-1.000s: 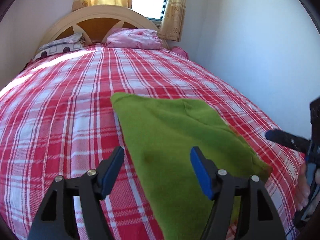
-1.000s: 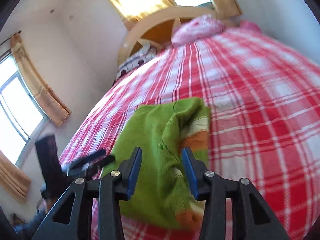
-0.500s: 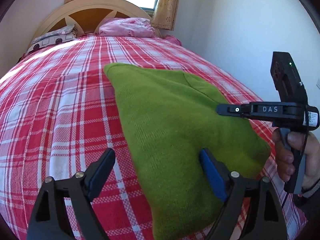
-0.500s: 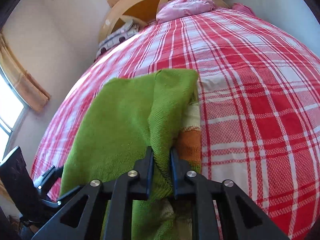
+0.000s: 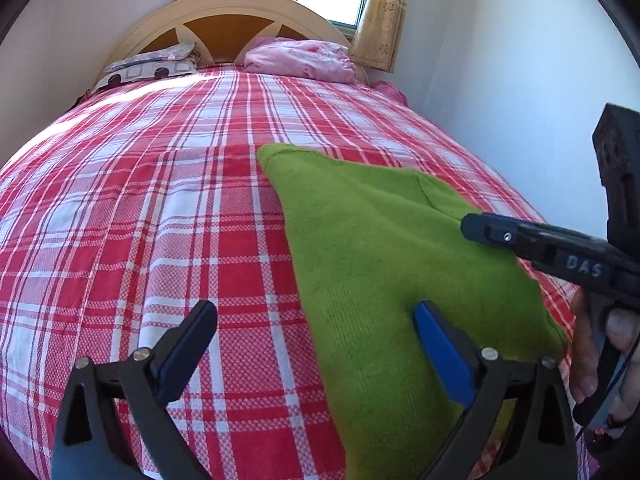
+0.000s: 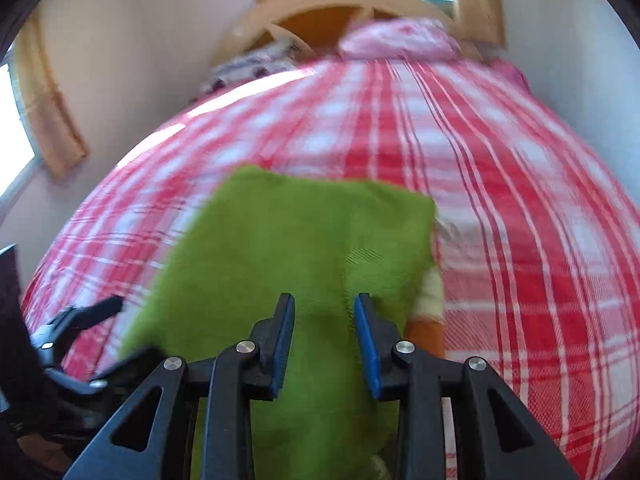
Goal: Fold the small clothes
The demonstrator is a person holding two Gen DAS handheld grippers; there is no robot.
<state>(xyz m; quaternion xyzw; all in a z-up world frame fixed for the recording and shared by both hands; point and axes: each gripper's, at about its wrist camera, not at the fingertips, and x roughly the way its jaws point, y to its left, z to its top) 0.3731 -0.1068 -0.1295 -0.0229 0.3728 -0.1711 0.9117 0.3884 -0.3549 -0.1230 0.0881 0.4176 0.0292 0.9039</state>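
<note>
The green sweater [image 5: 384,264] lies flat on the red plaid bedspread [image 5: 160,216], under and ahead of both claws, the left claw [image 5: 316,330] spread wide, the right claw [image 6: 324,312], marked "DAS", parted with nothing between its pads.

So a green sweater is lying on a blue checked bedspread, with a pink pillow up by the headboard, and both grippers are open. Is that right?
Nearly. The bedspread is red and white checked, not blue, as the left wrist view shows plainly. The rest holds: the green sweater lies on it, the pink pillow sits by the headboard, and the left gripper and right gripper are both open.
</note>
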